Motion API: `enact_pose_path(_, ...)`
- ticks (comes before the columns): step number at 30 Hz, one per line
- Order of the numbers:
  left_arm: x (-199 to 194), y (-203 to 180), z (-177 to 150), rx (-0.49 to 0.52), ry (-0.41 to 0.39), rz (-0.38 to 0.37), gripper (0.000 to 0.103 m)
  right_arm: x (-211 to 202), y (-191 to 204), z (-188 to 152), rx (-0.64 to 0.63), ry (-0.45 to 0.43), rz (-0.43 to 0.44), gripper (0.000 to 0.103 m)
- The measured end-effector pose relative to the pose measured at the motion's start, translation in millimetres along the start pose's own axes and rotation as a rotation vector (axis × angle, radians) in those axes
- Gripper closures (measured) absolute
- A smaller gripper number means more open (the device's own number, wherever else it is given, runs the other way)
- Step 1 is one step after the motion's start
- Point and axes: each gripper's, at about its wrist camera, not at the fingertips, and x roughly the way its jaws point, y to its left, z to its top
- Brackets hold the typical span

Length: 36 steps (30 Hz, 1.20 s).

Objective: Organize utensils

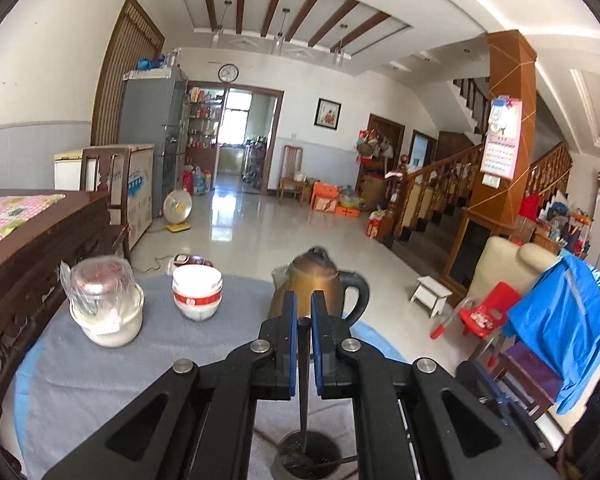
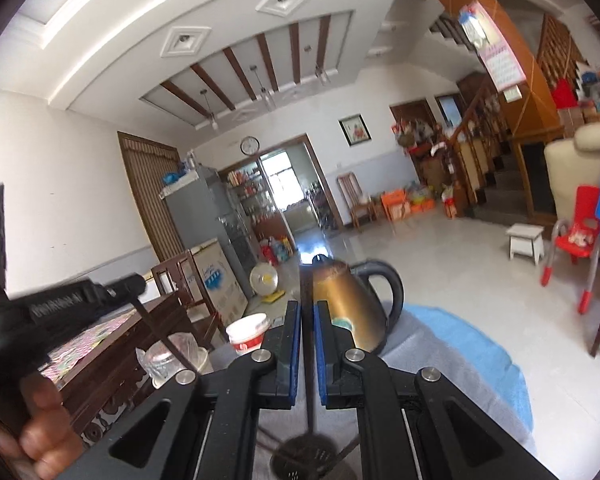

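Dark slender chopstick (image 1: 303, 376), tapered, hanging over holder (image 1: 309, 456)

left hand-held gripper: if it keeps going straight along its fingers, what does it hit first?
Most likely the brass-coloured kettle, directly beyond the left hand-held gripper, which is shut on a dark chopstick. Depth is unclear; nothing else shows between them.

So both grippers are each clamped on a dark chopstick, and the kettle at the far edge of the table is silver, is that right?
Not quite. The kettle is bronze-gold with a dark handle, not silver; the left wrist view shows it. The rest holds: the left gripper and right gripper are each clamped on a dark chopstick.
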Motion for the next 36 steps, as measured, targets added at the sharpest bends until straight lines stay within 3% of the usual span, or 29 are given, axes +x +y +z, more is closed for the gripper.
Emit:
enact_pose_path(11,20.6,12.3,-31.6,-0.003,0.136,0.02,0.096,1.2,-5.4,-11.2,0.019,0.031,-0.008,0.095)
enact_pose_path(18,25.4,19.1,-40.1,0.0,0.206,-0.003,0.096,-20.1,6.3,14.6,0.005,-0.069,-0.005,0.095)
enact_pose_path(19,24.8,20.3,-39.9,-0.001,0.208,-0.002,0.093,-22.6,7.6,18.3,0.006,-0.085,-0.007,0.095)
enact_pose_path(22,18.4,24.4,-39.9,-0.011,0.208,-0.017,0.072,-31.4,8.0,28.2,0.021,-0.143,-0.025,0.095)
enact_pose_path(26,-0.4,32.1,-37.2,-0.003,0.165,-0.003,0.058,-28.5,7.3,32.8,0.047,-0.149,-0.039,0.095)
enact_pose_path(31,-19.5,44.5,-42.0,0.02,0.154,0.053,0.048,-3.9,7.7,14.0,0.03,-0.075,-0.06,0.095)
enact_pose_path(36,-29.7,65.2,-61.6,0.063,0.208,0.161,0.044,12.9,10.3,-9.5,0.004,0.021,-0.071,0.095)
